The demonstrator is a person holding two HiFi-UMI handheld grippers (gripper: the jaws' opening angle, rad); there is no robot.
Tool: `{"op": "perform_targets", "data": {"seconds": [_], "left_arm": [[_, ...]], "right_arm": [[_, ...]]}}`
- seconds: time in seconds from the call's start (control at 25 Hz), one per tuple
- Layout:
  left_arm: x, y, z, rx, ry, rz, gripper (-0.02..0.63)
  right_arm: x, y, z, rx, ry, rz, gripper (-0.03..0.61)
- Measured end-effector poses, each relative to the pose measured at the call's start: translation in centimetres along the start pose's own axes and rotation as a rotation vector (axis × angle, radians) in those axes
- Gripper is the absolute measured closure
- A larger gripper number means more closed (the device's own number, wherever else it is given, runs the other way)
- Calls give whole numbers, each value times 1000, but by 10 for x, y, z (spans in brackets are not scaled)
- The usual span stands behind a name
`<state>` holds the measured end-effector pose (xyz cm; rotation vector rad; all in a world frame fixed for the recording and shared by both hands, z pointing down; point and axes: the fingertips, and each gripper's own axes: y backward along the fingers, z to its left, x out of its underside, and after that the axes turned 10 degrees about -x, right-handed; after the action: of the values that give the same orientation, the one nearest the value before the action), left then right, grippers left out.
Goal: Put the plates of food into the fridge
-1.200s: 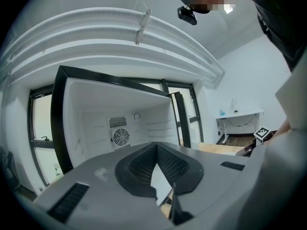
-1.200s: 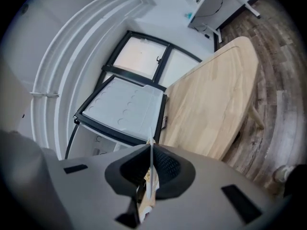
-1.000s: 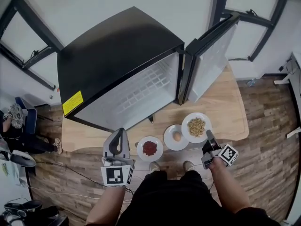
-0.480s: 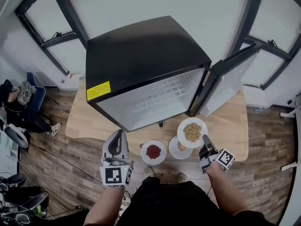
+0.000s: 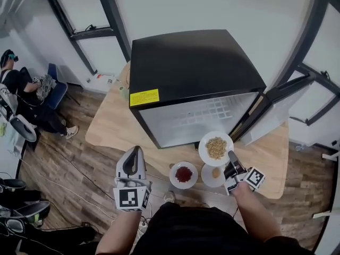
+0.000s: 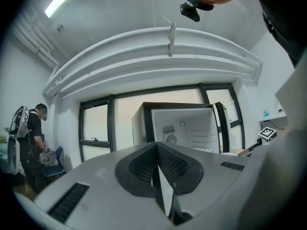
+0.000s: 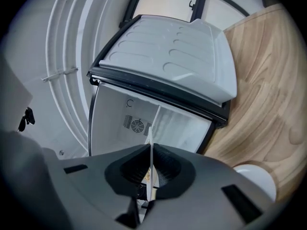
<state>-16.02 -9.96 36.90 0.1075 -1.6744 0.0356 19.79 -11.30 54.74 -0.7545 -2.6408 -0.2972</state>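
White plate of grains (image 5: 215, 148) is clamped by its rim in the right tool (image 5: 231, 158), above the surface (image 5: 114, 126) before the open fridge (image 5: 194, 68). Best kept level while sliding onto a shelf. Left tool (image 5: 134, 154) is closed, empty.

1. Black fridge (image 5: 196, 84) on the wooden table (image 5: 111, 126), door wide open, white interior showing.
2. White plate of grain (image 5: 215, 148), rim clamped in the right gripper (image 5: 231, 157), held before the opening.
3. Plate of red food (image 5: 184, 175) and plate with a brown morsel (image 5: 215, 174) side by side on the table.
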Motion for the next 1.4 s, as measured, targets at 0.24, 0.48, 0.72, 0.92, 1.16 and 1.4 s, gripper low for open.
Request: {"op": "perform_targets", "data": {"seconds": [0.24, 0.48, 0.72, 0.92, 1.16, 1.4], "left_arm": [[-1, 9, 28, -67, 0, 4, 609], [1, 10, 57, -122, 15, 6, 609], [9, 6, 67, -123, 6, 36, 610], [12, -2, 74, -115, 5, 55, 609], [18, -11, 72, -92, 15, 70, 610], [17, -21, 77, -76, 25, 66, 609]], "right_arm": [[1, -44, 30, -74, 12, 37, 545], [4, -81, 49, -105, -9, 70, 545], [8, -107, 54, -86, -69, 56, 545], [10, -128, 57, -73, -53, 49, 545], [15, -149, 57, -33, -34, 48, 545], [22, -169, 63, -39, -52, 42, 545]]}}
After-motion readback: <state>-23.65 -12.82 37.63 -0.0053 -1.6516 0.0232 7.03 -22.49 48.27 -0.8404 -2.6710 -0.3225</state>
